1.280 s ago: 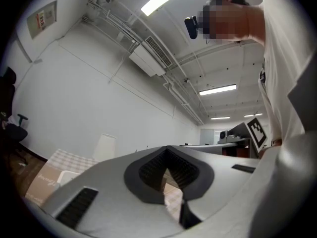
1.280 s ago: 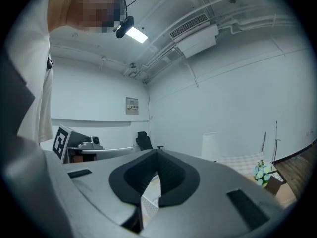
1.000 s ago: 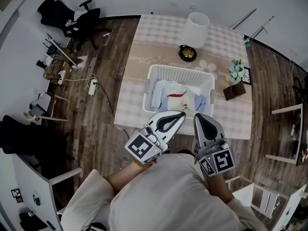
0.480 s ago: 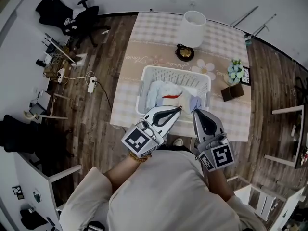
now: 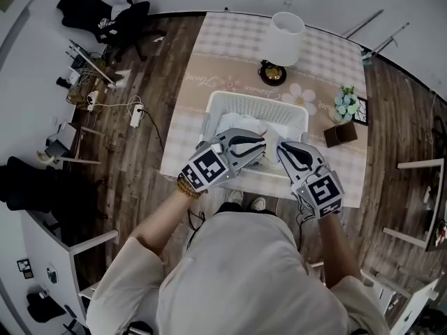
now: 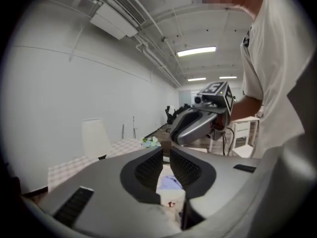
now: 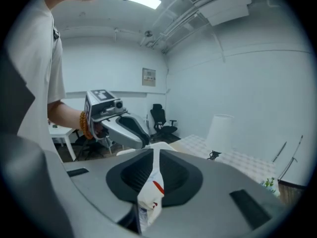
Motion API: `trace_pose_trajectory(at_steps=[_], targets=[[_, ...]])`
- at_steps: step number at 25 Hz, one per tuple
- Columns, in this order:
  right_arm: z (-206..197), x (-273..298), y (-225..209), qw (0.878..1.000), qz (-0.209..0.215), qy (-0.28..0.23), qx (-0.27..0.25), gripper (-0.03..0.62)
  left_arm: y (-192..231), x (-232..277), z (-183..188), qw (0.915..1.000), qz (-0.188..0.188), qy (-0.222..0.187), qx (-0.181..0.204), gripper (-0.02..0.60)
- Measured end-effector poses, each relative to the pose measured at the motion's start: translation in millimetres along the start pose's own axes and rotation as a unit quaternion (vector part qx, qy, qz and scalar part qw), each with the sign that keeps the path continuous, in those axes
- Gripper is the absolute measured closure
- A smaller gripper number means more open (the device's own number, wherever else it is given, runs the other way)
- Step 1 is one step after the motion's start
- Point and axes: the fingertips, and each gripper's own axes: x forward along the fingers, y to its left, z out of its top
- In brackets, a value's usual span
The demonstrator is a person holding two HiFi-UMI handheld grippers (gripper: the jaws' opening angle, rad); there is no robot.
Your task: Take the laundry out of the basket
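Observation:
The white laundry basket (image 5: 233, 104) stands on the checked table (image 5: 230, 47) with light blue and white clothes in it. Both grippers hover over its near half, tips close together. My left gripper (image 5: 261, 149) has a narrow gap, and a white garment with a red mark (image 6: 170, 198) lies between its jaws, which are opening. My right gripper (image 5: 281, 150) pinches a white garment with a red stripe (image 7: 151, 188), which hangs out below its jaws; they are opening too. In each gripper view the other gripper shows ahead: the right gripper (image 6: 198, 123), the left gripper (image 7: 124, 128).
A white lamp (image 5: 283, 40) and a dark round base stand behind the basket. A small flower pot (image 5: 343, 103) and a brown box (image 5: 340, 134) sit at the table's right. White chairs (image 5: 419, 187) stand on the right, black office chairs (image 5: 105, 12) far left.
Both grippers have moved forward from the basket's near rim to over its contents, and their tips have come closer together. The basket now appears farther up in view.

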Motion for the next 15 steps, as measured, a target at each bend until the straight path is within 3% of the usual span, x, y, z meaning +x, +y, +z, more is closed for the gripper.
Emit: trace_pose_trajectory(at_steps=[3, 6, 11, 15], targets=[[-25, 21, -2, 0.996, 0.034, 0.072, -0.037, 0.492, 7, 14, -31, 0.9953, -0.046, 0.079, 0.032, 0.462], [-53, 37, -2, 0.984, 0.069, 0.142, -0.078, 0.447, 9, 29, -60, 0.9824, -0.086, 0.150, 0.071, 0.423], [-102, 65, -6, 0.952, 0.122, 0.247, -0.132, 0.384, 12, 57, -118, 0.9493, -0.142, 0.253, 0.122, 0.405], [-130, 92, -9, 0.926, 0.151, 0.309, -0.154, 0.384, 23, 72, -167, 0.9235, -0.166, 0.317, 0.137, 0.374]])
